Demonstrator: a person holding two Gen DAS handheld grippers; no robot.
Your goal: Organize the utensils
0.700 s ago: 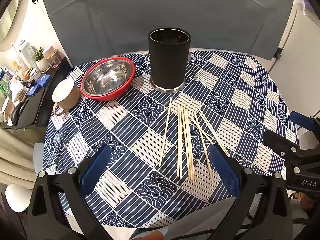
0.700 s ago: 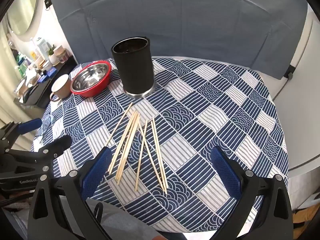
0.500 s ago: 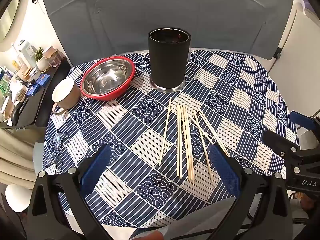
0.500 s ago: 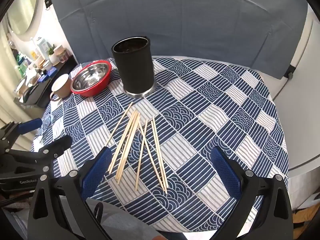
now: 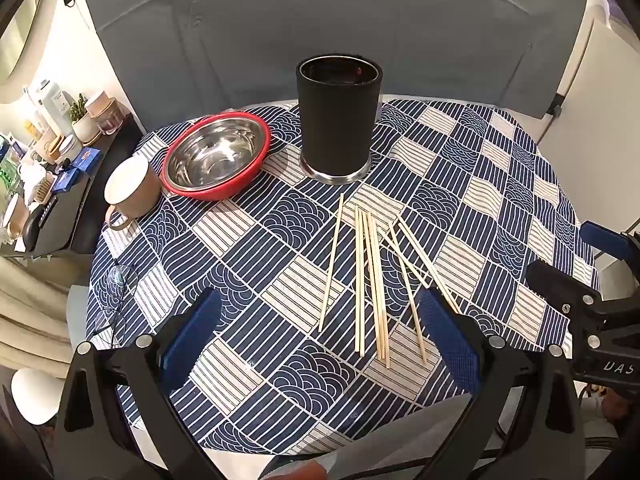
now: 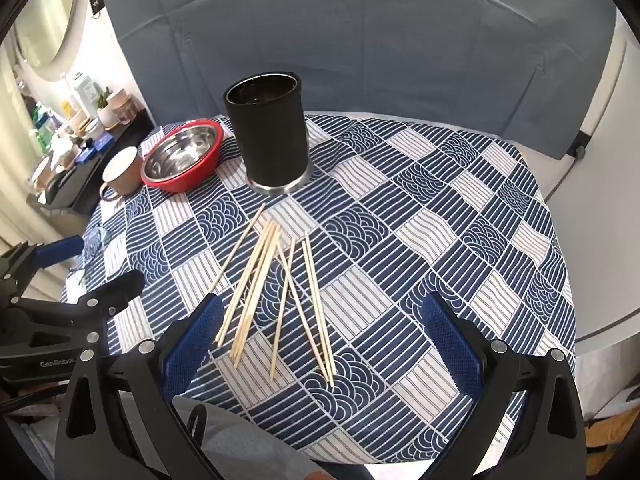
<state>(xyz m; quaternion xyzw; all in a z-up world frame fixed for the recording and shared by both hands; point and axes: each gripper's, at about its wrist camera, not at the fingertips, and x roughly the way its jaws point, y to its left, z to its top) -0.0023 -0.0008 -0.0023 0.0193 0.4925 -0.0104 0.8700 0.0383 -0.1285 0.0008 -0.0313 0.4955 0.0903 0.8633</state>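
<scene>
Several wooden chopsticks [image 5: 370, 280] [image 6: 276, 292] lie loose on the blue and white patterned tablecloth [image 5: 248, 264] [image 6: 440, 240], near its front half. A tall black cylindrical holder [image 5: 338, 118] [image 6: 272, 136] stands upright behind them. My left gripper [image 5: 316, 344] hovers above the cloth in front of the chopsticks, open, nothing between its blue pads. My right gripper [image 6: 320, 348] is also open and holds nothing, above the near ends of the chopsticks. Each gripper shows at the edge of the other's view.
A red bowl with a steel inside [image 5: 216, 156] [image 6: 182, 160] and a beige mug [image 5: 130, 188] [image 6: 120, 176] sit left of the holder. Eyeglasses [image 5: 114, 300] lie at the cloth's left edge. A cluttered side shelf [image 5: 48, 160] stands left, a grey backdrop behind.
</scene>
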